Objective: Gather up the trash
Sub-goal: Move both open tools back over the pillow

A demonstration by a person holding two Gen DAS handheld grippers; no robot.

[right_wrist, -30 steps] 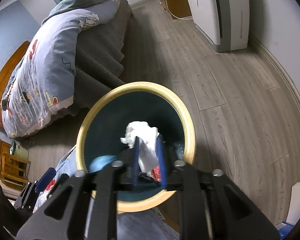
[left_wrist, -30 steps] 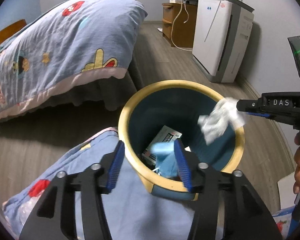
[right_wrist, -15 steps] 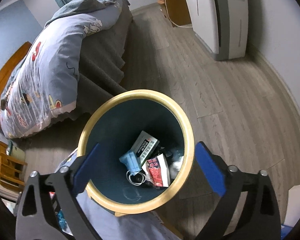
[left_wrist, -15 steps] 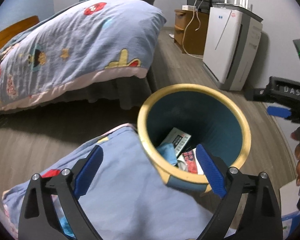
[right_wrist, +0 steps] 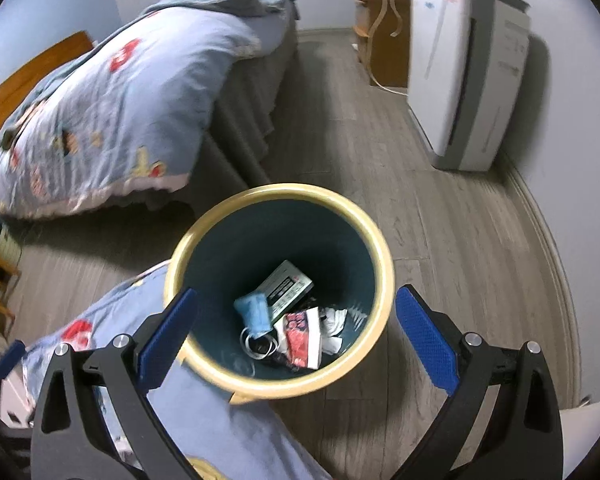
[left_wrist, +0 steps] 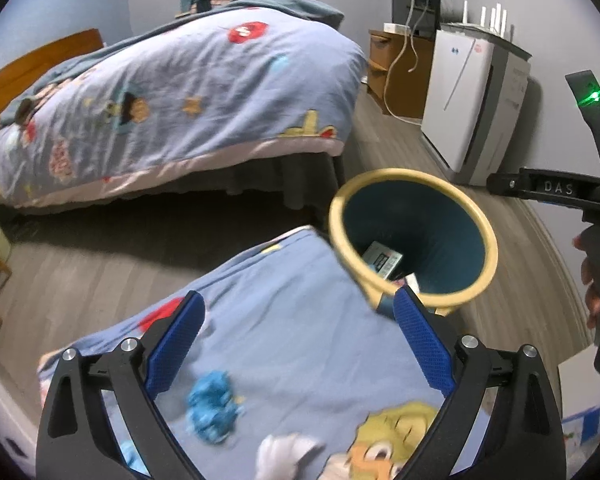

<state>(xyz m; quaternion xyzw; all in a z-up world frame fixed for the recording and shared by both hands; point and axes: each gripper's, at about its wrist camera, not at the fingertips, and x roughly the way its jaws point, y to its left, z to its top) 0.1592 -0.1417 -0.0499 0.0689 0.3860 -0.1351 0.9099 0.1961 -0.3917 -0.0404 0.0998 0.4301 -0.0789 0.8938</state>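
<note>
The left tool (left_wrist: pixel 298 336) stands wide with nothing between its blue pads, having just been opening; under it lies a blue cartoon-print quilt (left_wrist: pixel 292 360). Ahead and to its right sits the round yellow-rimmed, dark-teal waste bin (left_wrist: pixel 486 240). The right tool (right_wrist: pixel 296 330) is likewise spread and empty — its jaws have just been opening — directly above that bin, where the trash lies at the bottom: a crumpled white tissue (right_wrist: pixel 334 326), a light-blue face mask (right_wrist: pixel 254 312), a red-and-white wrapper (right_wrist: pixel 302 336) and a small printed box (right_wrist: pixel 286 288).
</note>
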